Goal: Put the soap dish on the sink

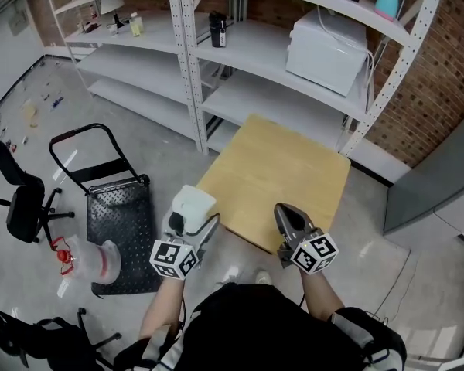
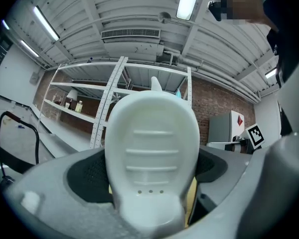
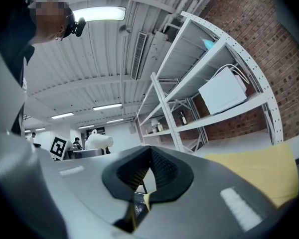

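The white soap dish (image 1: pixel 193 203) is an oval tray with ribs and small drain holes, and it fills the middle of the left gripper view (image 2: pixel 152 148). My left gripper (image 1: pixel 187 218) is shut on it, jaws wide, a dark pad (image 2: pixel 87 176) against each side. It is held level above the floor, just off the near left corner of the wooden table (image 1: pixel 278 168). My right gripper (image 1: pixel 288 213) hovers over the table's near edge. Its jaws meet at the tips (image 3: pixel 148 156) with nothing between them. No sink shows in any view.
White metal shelving (image 1: pixel 187 60) stands behind the table, with a white box-shaped appliance (image 1: pixel 329 52) and small bottles on it. On the floor to the left are a black hand cart (image 1: pixel 120 215), a clear jug with a red cap (image 1: pixel 93 260) and an office chair (image 1: pixel 23 207).
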